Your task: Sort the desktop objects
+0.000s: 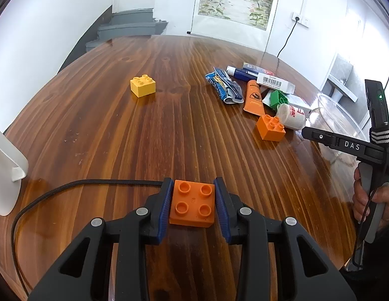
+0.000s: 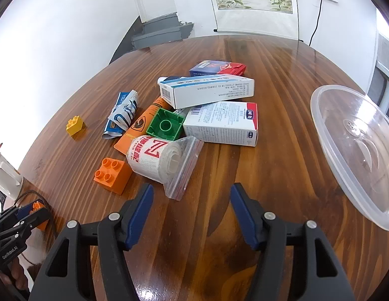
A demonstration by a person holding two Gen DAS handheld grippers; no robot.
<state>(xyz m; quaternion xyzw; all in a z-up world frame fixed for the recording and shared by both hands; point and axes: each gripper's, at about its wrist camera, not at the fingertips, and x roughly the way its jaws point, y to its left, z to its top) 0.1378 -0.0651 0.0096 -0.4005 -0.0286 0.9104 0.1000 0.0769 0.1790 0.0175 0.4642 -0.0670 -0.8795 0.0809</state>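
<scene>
My left gripper (image 1: 193,204) is shut on an orange brick (image 1: 192,205), studs up, just above the wooden table (image 1: 144,138); it also shows in the right wrist view (image 2: 38,213). My right gripper (image 2: 190,200) is open and empty, just short of a bagged bandage roll (image 2: 156,159). A second orange brick (image 2: 112,174) lies left of the roll. A green brick (image 2: 166,124) lies upside down in the pile. A yellow brick (image 1: 143,85) stands alone to the left.
The pile also holds white medicine boxes (image 2: 222,123), an orange tube (image 2: 139,125), a crumpled blue tube (image 2: 124,111) and a blue-red box (image 2: 217,67). A clear plastic bowl (image 2: 355,150) sits at the right. A white stand (image 1: 6,173) and a black cable (image 1: 68,188) are at the left.
</scene>
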